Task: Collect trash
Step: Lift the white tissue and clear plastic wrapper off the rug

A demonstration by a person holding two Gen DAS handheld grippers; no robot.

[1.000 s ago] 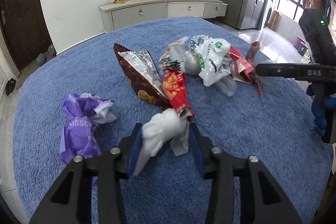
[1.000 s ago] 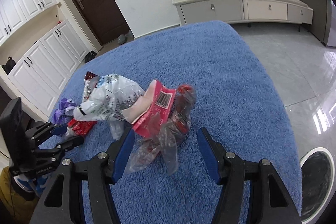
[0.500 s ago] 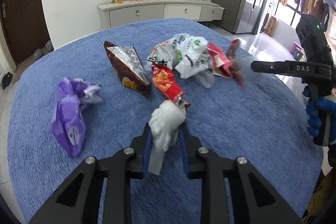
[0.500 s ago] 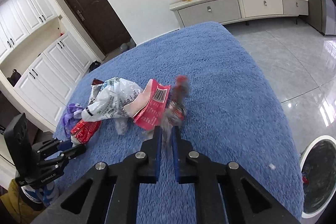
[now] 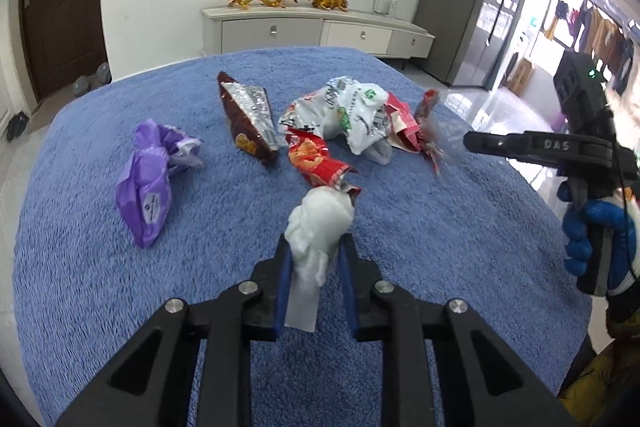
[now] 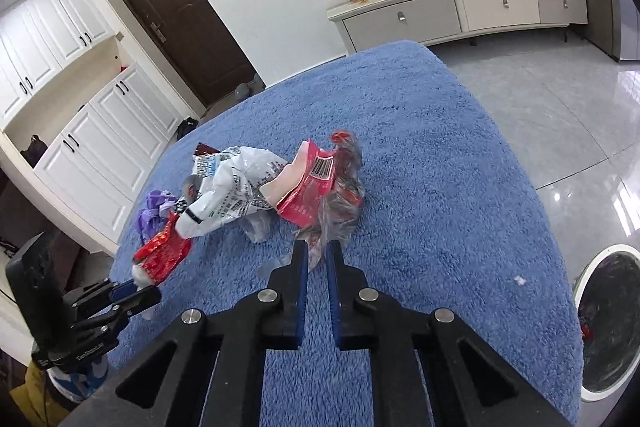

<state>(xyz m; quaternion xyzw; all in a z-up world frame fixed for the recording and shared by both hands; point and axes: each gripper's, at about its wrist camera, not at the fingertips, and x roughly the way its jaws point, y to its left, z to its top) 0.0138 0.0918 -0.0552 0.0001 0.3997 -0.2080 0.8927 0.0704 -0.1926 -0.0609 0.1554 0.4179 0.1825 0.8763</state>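
Worktop (image 5: pixel 440 267): covered in blue fleece.
Bin (image 6: pixel 608 327): on the floor, right of the worktop.
Wrapper pile (image 5: pixel 352 119): mid-worktop, just beyond both grippers.
Purple bag (image 5: pixel 150 179): apart, left of the pile.
Left gripper (image 5: pixel 316 259): closing in, pinching a white tissue wad (image 5: pixel 320 223).
Right gripper (image 6: pixel 317 259): pressed together on a clear wrapper (image 6: pixel 340 207) at the pile's edge.

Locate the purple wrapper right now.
In the left wrist view, the purple wrapper lies alone on the blue cloth, left of the brown wrapper.
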